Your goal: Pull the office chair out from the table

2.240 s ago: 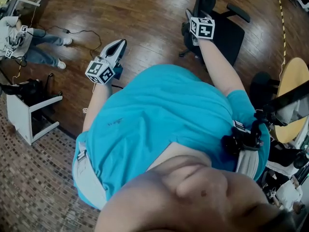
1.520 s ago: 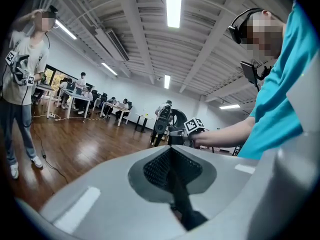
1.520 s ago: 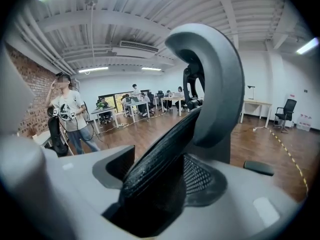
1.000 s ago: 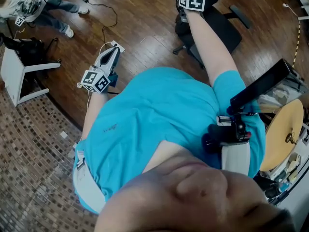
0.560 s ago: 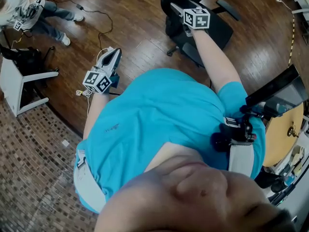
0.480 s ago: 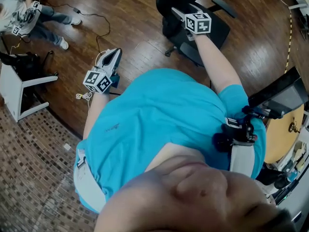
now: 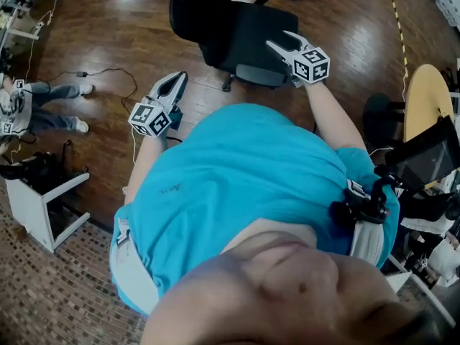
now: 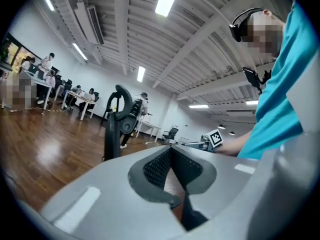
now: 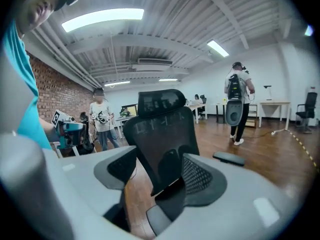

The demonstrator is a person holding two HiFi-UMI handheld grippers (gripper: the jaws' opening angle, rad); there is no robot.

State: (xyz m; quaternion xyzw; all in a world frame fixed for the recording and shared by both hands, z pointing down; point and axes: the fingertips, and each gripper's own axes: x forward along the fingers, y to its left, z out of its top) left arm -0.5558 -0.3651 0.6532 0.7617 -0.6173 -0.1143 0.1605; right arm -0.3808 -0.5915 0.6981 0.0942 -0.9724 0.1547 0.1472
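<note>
The black office chair [image 7: 241, 24] stands on the wood floor at the top middle of the head view, its backrest to the left. My right gripper [image 7: 279, 40] reaches over the near right edge of its seat, and its jaws are closing with a gap still between them. In the right gripper view the mesh backrest [image 9: 160, 126] shows beyond the right gripper [image 9: 160, 159], with nothing pressed by the pads. My left gripper [image 7: 176, 77] hangs shut over bare floor, left of the chair. Its shut tip [image 8: 170, 149] holds nothing. The round wooden table [image 7: 424, 106] lies at the right edge.
A seated person [image 7: 39, 103] and a white stool [image 7: 36, 200] are at the left. A cable [image 7: 108, 72] runs over the floor. A dark screen [image 7: 424, 160] juts out by the table. A standing person with a backpack [image 9: 236, 104] is behind the chair.
In the head view the chair has slid left and turned, and the round table has come into sight at the right. My right gripper now lies over the seat's right edge with narrower jaws.
</note>
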